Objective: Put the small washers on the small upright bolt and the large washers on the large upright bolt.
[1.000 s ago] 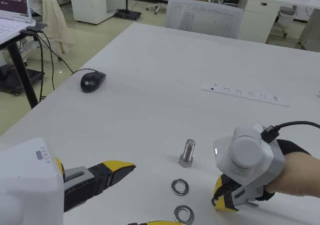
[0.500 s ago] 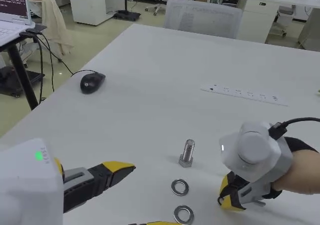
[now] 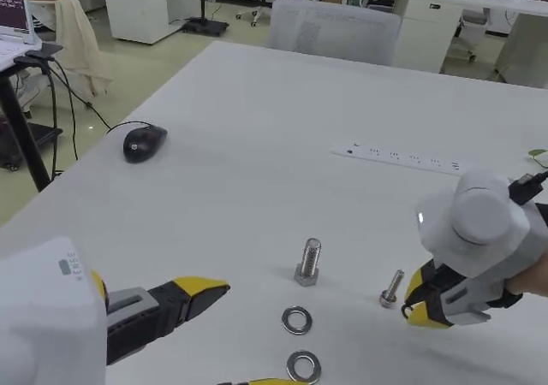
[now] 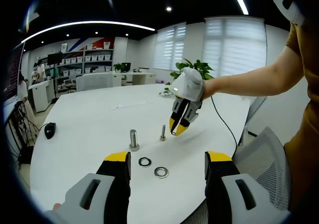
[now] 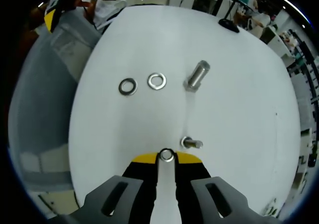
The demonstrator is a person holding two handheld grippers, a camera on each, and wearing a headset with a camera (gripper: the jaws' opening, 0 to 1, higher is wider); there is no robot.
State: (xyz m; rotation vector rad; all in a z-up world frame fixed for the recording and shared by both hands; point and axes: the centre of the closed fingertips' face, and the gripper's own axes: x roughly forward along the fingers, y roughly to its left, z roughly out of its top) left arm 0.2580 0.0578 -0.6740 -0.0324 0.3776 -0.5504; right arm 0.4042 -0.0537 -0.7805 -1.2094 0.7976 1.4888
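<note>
Drew right gripper rightward off small bolt, clenched on small washer; held left gripper splayed, empty

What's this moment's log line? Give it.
right hand-held gripper shut on small washer near small bolt | left hand-held gripper open | large washers on table by large bolt

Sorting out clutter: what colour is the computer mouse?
Black; the mouse shows best in the head view.

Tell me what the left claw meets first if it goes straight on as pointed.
Likely the nearer washer, lying flat ahead of the open left claw; the other washer sits just beyond. Height above the table is unclear, so it might pass over both.
</note>
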